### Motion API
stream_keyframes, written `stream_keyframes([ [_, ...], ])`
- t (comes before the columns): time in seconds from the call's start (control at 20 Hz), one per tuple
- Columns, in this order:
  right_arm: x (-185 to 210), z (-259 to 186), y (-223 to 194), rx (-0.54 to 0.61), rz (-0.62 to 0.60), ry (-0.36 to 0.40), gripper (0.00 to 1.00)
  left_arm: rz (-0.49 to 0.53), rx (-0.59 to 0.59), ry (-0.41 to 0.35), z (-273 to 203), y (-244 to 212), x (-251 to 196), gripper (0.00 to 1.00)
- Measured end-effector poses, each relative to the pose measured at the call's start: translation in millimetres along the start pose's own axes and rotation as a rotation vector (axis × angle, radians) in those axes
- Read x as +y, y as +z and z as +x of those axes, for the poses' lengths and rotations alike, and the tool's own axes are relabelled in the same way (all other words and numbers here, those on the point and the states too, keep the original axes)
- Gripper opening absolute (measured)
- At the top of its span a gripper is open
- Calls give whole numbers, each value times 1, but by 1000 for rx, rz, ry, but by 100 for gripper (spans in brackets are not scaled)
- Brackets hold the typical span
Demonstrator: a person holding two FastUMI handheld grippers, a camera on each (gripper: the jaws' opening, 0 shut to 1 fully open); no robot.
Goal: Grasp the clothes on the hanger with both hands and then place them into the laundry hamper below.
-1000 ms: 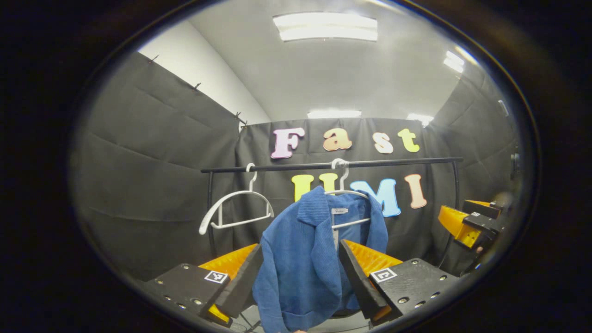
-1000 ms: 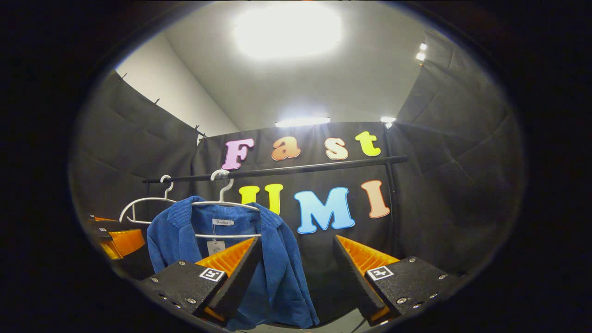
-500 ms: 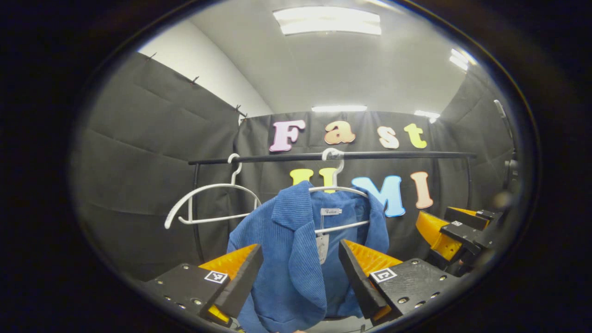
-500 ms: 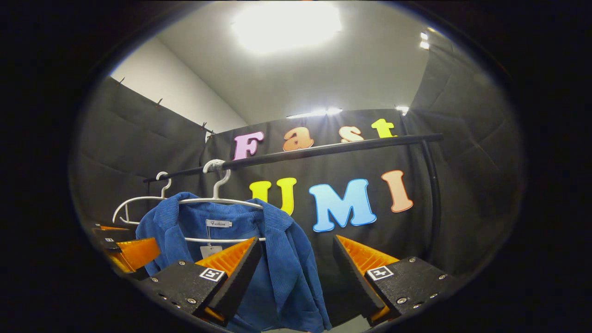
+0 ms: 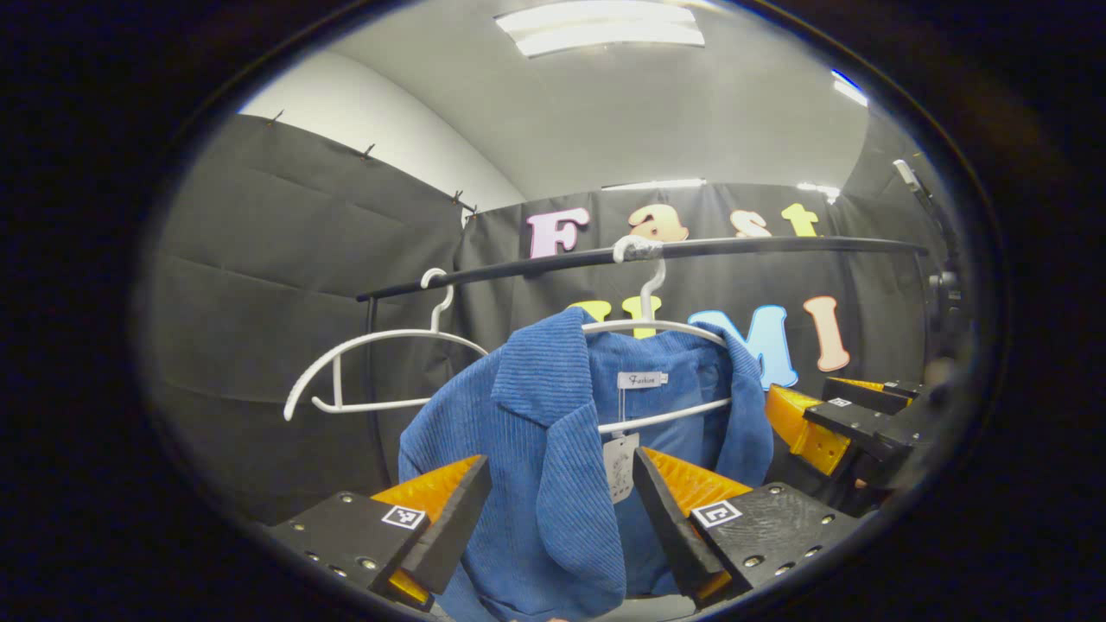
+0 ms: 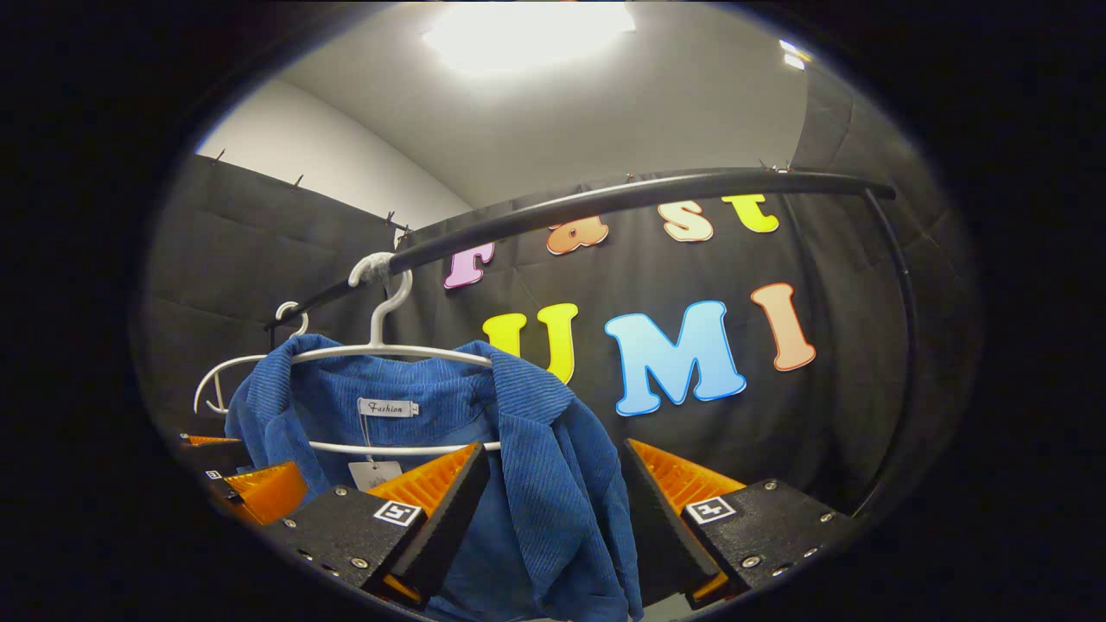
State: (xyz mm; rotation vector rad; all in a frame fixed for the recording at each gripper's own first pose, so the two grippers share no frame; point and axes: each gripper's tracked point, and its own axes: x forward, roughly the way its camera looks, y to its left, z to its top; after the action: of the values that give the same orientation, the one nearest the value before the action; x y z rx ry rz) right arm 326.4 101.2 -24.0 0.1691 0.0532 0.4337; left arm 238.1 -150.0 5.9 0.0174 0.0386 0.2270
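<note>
Corduroy-like blue jacket (image 5: 553, 466) on a white hanger (image 6: 389, 350) under the black rail (image 6: 622, 197) looks soft, light and floppy, best pinched at each shoulder, with left tongs (image 5: 562, 505) and right tongs (image 6: 553, 501) both spread, gripping nothing.

Blue ribbed corduroy jacket (image 5: 553, 449): soft matt cloth, fine vertical cords; white woven label at the neck.
White hanger carrying the jacket (image 6: 389, 350): smooth, slightly glossy, plastic-looking.
Empty white hanger (image 5: 380, 371): same smooth finish.
Black clothes rail (image 6: 639, 194): smooth tube, dull sheen.
Left gripper (image 5: 557, 510): matt black textured bodies; orange ridged plastic pads.
Right gripper (image 6: 553, 501): same materials.
Booth wall: matt black creased cloth.
</note>
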Motion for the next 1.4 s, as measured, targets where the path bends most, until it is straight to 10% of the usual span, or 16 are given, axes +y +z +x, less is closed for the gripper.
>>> stream_keyframes([
  [0.4,5,42,-41,113,70,31,93,-9,50,73,28,-29,8,95],
  [0.7,15,57,-55,150,87,57,70,-1,38,111,35,-33,13,93],
  [0.9,13,49,-44,98,36,78,9,-21,33,94,31,-30,21,54],
  [1.15,6,43,-18,13,-23,79,2,-36,13,84,31,-22,32,0],
  [1.4,-4,32,26,-92,-82,41,2,-8,-44,68,6,15,53,1],
])
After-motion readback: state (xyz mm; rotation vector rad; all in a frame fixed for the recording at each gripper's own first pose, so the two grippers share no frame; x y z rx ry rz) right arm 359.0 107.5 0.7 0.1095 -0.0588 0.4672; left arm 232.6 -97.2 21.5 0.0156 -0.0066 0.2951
